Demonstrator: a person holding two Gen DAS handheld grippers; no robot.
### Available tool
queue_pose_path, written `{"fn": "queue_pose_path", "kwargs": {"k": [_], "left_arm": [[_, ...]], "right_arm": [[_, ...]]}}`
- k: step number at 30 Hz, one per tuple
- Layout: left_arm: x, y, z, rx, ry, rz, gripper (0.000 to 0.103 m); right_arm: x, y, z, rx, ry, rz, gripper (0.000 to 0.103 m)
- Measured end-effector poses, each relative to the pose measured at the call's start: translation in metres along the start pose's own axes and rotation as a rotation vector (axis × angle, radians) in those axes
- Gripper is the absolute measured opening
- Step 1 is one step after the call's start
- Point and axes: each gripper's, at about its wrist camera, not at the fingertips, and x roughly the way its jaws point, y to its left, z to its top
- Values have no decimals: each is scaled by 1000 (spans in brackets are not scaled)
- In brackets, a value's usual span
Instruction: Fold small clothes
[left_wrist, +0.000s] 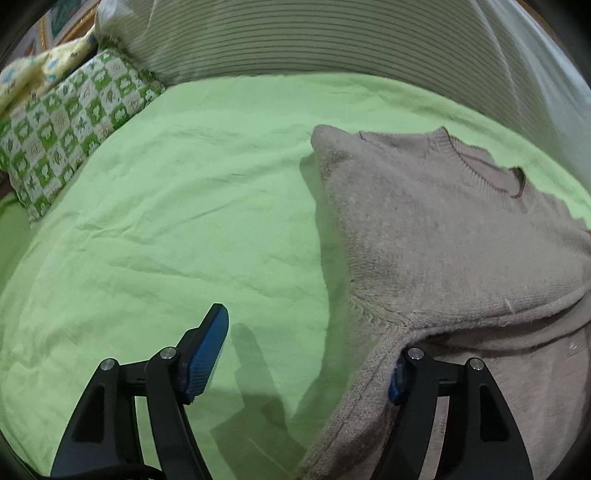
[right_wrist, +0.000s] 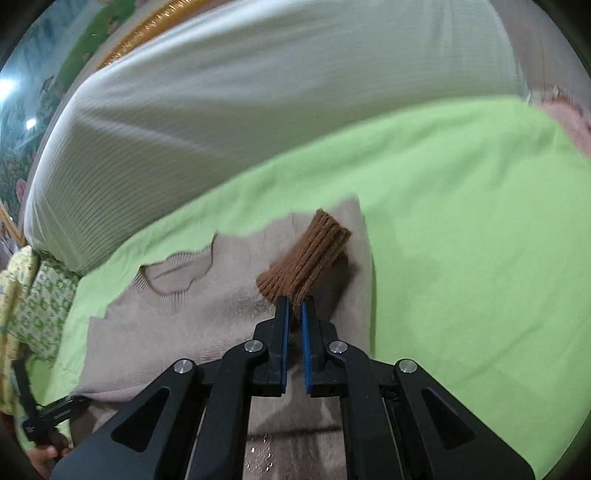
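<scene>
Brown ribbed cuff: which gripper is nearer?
Right. The right gripper has its jaws shut on the brown ribbed cuff above the beige sweater. The left gripper is open at the sweater's other side.

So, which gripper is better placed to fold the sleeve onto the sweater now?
The right gripper: its jaws are shut on the brown ribbed cuff, above the beige sweater. The left gripper is open and holds nothing, at the sweater's edge.
</scene>
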Motion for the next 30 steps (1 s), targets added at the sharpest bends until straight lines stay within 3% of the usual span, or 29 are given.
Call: {"fn": "queue_pose_path", "kwargs": {"k": [3,7,10,13,15,17,23,27,30], "left_arm": [[2,1,-4,-17,15,-19,73],[1,7,-5,-24,28,-38,74],[-8,8,-6,-22,28,-50,74],[-20,10,-12,-6,23,-56,74],[-27,11,-18,0,22,-62,74],[-33,14,-23,-10,23,-66,74],[-69,18,-11,-101,-36,-146,72],[-72,-9,17,-96,-74,-234,73],[-51,-40,27,-79,-36,-309,73]], "right_arm": [[21,-10,-12,11,110,-46,7],[24,-14,-14,33,142,-35,7],[16,-15,-8,79,172,7,16],[-12,-13,-7,65,142,1,24],[-32,-13,-8,57,121,14,39],[-53,-14,-13,48,106,15,45],[-78,-9,-20,23,86,45,45],[-61,14,-9,-21,70,72,45],[-37,35,-3,-49,76,100,45]]}}
